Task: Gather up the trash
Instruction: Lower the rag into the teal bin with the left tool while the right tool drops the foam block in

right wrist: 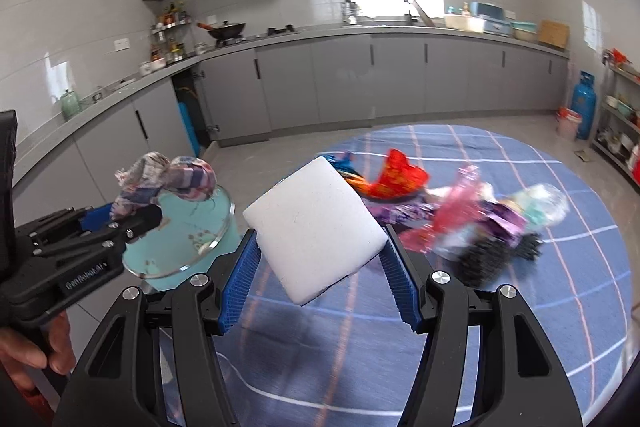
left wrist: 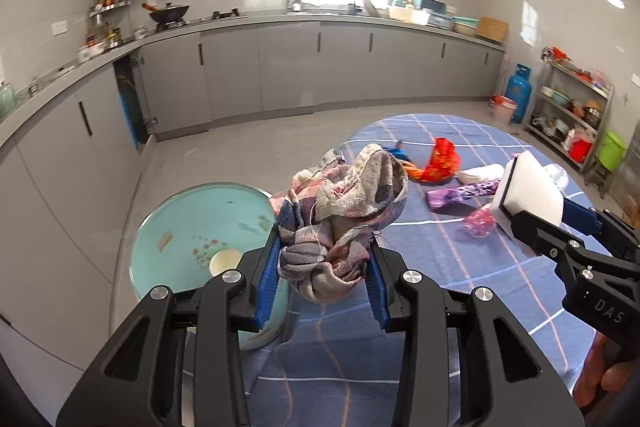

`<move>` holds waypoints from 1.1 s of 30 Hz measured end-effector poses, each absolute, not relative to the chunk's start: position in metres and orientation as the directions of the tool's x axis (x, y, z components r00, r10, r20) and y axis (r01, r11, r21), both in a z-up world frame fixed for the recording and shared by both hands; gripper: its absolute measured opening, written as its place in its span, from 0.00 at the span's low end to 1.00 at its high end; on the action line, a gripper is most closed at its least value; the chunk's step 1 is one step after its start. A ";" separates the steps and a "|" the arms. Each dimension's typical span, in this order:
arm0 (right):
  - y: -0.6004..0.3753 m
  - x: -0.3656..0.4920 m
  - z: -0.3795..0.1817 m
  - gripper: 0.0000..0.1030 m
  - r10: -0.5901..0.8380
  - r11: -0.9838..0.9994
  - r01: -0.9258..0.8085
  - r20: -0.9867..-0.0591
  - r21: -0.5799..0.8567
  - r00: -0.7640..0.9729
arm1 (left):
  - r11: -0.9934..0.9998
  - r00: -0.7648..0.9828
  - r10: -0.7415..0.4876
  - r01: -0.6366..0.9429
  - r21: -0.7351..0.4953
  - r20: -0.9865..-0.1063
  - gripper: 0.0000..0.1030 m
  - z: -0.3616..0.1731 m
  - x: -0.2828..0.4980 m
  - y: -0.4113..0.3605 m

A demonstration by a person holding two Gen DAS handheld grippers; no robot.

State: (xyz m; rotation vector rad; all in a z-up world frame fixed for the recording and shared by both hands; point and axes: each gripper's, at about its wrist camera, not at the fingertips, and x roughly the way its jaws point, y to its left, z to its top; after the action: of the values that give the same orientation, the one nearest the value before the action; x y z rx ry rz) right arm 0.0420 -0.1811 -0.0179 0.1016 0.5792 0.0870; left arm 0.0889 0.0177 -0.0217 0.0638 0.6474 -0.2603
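Faded checked cloth, a crumpled rag [left wrist: 344, 219] in pink, grey and blue, is clamped between the blue ribbed pads [left wrist: 269, 279] of the left gripper [left wrist: 324, 287]; it bulges up and forward beyond the fingertips, and a fold droops below them. In the right wrist view the same rag [right wrist: 168, 179] is seen held out over the glass-topped turquoise bin [right wrist: 188, 239] that stands just beside the table's edge.

A white foam block [right wrist: 316, 227] is gripped by the right gripper [right wrist: 318, 285], its jaws set fairly wide against two opposite sides of the block, which is tilted with one corner pointing down between the fingers. From the left wrist view the block [left wrist: 528, 195] is seen raised above the table, clear of the litter.

The rest of the trash is left lying on the blue checked tablecloth [left wrist: 440, 291]: a red crinkled wrapper [left wrist: 440, 159], a purple patterned wrapper [left wrist: 464, 195], a pink plastic scrap [left wrist: 478, 223], and, in the right wrist view, a blurred heap of pink, purple and clear plastic [right wrist: 504, 215] with something black [right wrist: 492, 255] beside it.

Inside the bin, a small pale cup [left wrist: 224, 261] and a few scraps are visible through the lid.

A hand [right wrist: 28, 351] is seen on the left gripper's handle.
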 end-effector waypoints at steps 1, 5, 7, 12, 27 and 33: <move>-0.177 0.045 -0.017 0.59 0.117 0.991 -0.061 -0.540 0.120 0.834 | 0.968 0.768 -0.213 0.251 -0.021 -0.604 0.37 -0.022 0.090 0.020; -0.159 0.055 -0.014 0.59 0.144 0.988 -0.094 -0.536 0.120 0.832 | 0.977 0.774 -0.177 0.210 -0.017 -0.608 0.37 -0.024 0.095 0.031; -0.152 0.059 -0.013 0.59 0.157 0.987 -0.111 -0.534 0.118 0.831 | 0.982 0.775 -0.160 0.187 -0.021 -0.611 0.37 -0.027 0.098 0.040; -0.129 0.071 -0.010 0.59 0.189 0.982 -0.151 -0.531 0.114 0.826 | 0.993 0.782 -0.101 0.114 -0.019 -0.615 0.37 -0.033 0.104 0.060; -0.076 0.119 -0.020 0.59 0.249 0.968 -0.219 -0.553 0.121 0.795 | 0.999 0.765 0.001 -0.036 -0.041 -0.644 0.37 -0.050 0.127 0.108; -0.061 0.140 -0.032 0.59 0.263 0.964 -0.228 -0.579 0.134 0.772 | 0.996 0.748 0.031 -0.077 -0.041 -0.663 0.37 -0.062 0.141 0.124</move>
State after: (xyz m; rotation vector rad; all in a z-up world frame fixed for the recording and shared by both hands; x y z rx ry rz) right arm 0.1400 -0.0614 -0.0319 0.0571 0.6359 0.2665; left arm 0.1407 0.1236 -0.0620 -0.0672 0.7232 0.0592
